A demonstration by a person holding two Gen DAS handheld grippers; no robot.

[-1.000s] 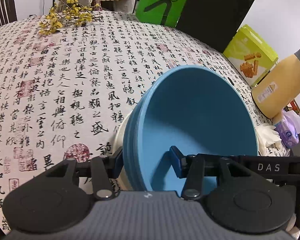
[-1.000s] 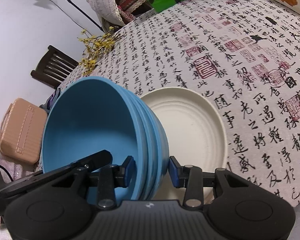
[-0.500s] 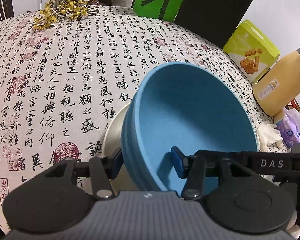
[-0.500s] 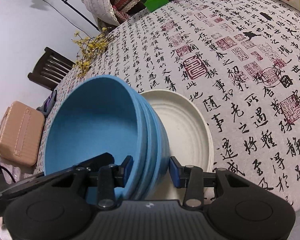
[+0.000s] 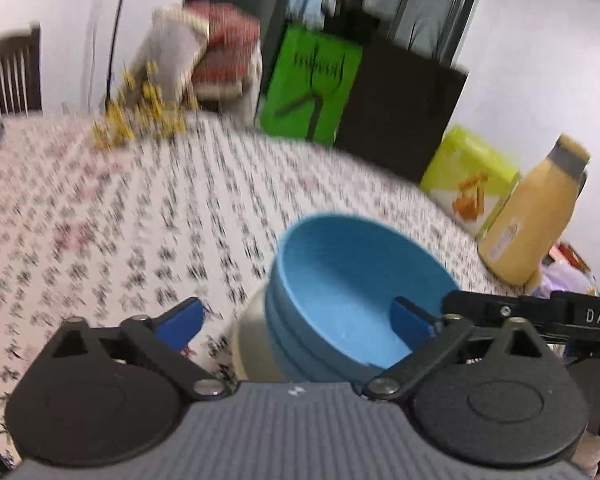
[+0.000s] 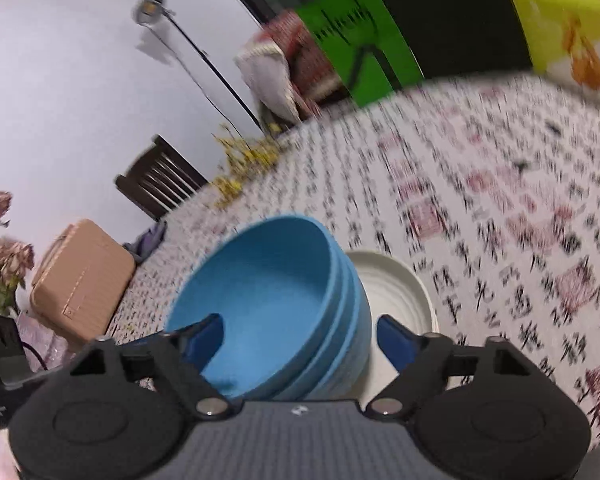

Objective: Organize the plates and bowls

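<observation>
Both tools — left [image 5: 296, 316] and right [image 6: 300, 336] — have let go, jaws now apart; the bowls [image 6: 276, 312] sit on the plate [image 6: 396, 284] — stacking done.

Each tool [image 5: 296, 316] [image 6: 300, 334] has black linkages, silver screws, blue pads, ribbed grey body.

A nested stack of round matte blue bowls [image 5: 356, 304] [image 6: 276, 304], three rims showing along the side, sits upright on a round, shallow cream-white plate with concentric ridges [image 6: 396, 292] [image 5: 250, 336]. The plate lies flat on the table, its bare part showing beside the stack.
</observation>
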